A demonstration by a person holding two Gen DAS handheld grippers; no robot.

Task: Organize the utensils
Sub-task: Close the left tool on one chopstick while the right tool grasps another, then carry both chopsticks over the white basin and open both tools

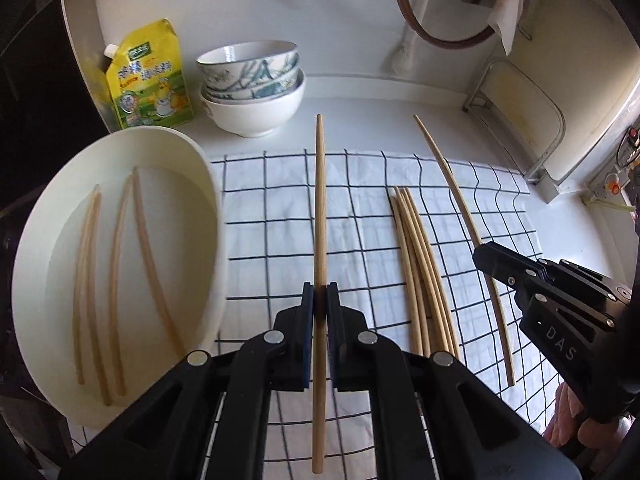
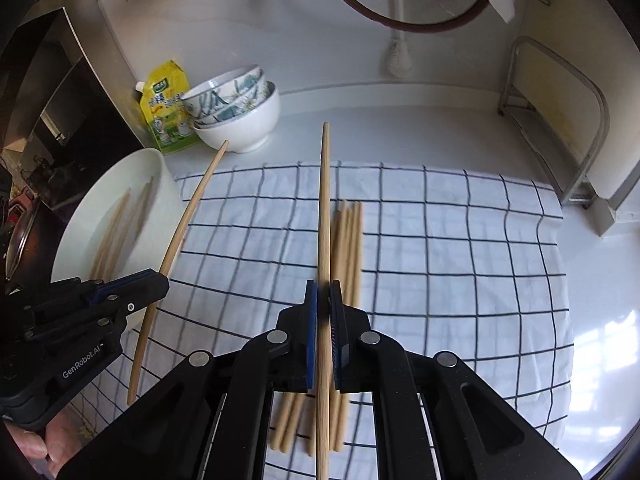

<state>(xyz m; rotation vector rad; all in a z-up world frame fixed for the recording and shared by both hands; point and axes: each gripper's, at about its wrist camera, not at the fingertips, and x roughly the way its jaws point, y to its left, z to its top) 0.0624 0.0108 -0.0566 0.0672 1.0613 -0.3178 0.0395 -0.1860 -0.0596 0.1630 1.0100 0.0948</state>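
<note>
Now each gripper grasps one chopstick. The left gripper (image 1: 320,300) is clenched on a long wooden chopstick (image 1: 320,216), its blue pads pinching the stick about midway along, so the stick runs forward past the fingertips and back beneath the gripper body. Likewise the right gripper (image 2: 324,300) is clamped on a second chopstick (image 2: 325,208), which points straight ahead along its fingers. Seen from the left wrist, the right gripper (image 1: 520,272) is off to the right, with its chopstick (image 1: 460,208) slanting away from it; seen from the right wrist, the left gripper (image 2: 132,288) sits to the left, with its stick (image 2: 184,224) angled toward the bowls.

Below both grippers lies a white cloth with a dark grid (image 1: 280,216). A loose bundle of chopsticks (image 1: 420,264) rests on it, to the right of the left gripper and directly beneath the right gripper's stick. To the left of the left gripper is a white oval tub (image 1: 216,208) with four chopsticks (image 1: 116,264) lying in it. Ahead, beyond the cloth, a stack of bowls (image 1: 252,88) stands on the white counter (image 1: 380,120), with a yellow pouch (image 1: 152,76) just to its left.
</note>
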